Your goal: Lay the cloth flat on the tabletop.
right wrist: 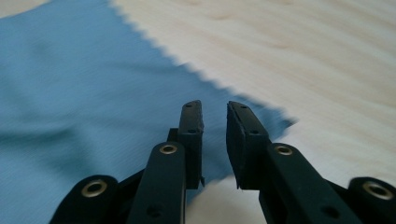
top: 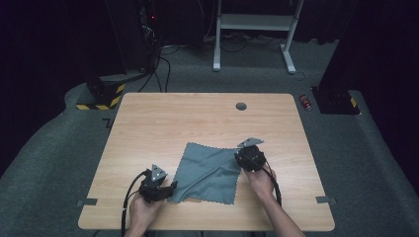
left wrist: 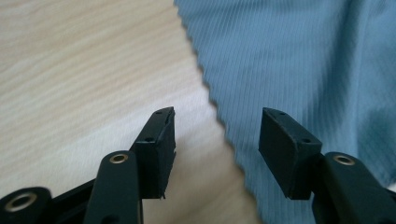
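A grey-blue cloth [top: 210,173] lay flat on the wooden table [top: 148,123], near the edge where the person sat. It was being worked on with two grippers, one at each side of the cloth. The step looked like getting ready to fold or lift it, though that is only a guess.

The left gripper [top: 170,190] was held low at the cloth's near left corner. In the left gripper view its jaws were spread wide, with the cloth's zigzag edge [left wrist: 219,116] lying between them and nothing pinched.

The right gripper [top: 247,154] was held at the cloth's far right corner. In the right gripper view its jaws were parted by a small gap, and the corner [right wrist: 275,122] could be seen just past the tips, not squeezed.

Next, each corner would likely need to be pinched, so the jaws must be lowered onto the cloth and closed. Both hands were reached in from the near table edge, with wrists bent down toward the cloth.
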`<state>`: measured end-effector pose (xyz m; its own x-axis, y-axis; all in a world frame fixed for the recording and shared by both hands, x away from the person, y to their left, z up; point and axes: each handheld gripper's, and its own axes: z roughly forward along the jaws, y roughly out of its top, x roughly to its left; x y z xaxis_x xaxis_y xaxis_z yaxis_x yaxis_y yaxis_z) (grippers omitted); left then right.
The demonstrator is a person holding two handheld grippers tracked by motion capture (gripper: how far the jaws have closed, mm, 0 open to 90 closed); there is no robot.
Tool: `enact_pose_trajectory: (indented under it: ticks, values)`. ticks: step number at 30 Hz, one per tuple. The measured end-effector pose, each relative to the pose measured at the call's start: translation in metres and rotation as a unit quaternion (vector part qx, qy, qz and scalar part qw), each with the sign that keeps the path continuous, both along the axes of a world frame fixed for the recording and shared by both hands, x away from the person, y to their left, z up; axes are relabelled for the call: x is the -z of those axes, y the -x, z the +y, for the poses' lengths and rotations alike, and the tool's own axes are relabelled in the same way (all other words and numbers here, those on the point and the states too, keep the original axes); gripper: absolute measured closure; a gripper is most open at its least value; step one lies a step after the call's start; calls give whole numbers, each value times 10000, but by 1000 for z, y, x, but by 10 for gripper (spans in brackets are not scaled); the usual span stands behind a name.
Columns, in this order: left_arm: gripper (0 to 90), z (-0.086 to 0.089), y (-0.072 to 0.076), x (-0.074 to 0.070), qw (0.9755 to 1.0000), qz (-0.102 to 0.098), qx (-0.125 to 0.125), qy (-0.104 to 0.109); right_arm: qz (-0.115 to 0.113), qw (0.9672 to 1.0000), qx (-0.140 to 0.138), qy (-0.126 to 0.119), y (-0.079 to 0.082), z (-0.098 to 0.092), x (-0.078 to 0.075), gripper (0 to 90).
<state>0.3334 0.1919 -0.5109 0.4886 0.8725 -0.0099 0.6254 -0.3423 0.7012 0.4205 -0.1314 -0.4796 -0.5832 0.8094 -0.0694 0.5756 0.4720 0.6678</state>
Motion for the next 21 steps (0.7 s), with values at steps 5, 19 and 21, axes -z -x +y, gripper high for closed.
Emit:
enact_pose_trajectory:
  ticks: [5, 19, 21]
  values:
    - [470, -10, -36, -9, 10000, 65, -2, 28, 38, 9996, -234, -170, 33, 2, 6, 727]
    - [526, -45, -116, -4, 9991, 290, -177, -260, 120, 9972, -692, -252, 81, 9, 33, 730]
    - [529, -51, -121, -1, 9993, 235, -184, -239, 156, 9968, -738, -249, 82, 10, 34, 729]
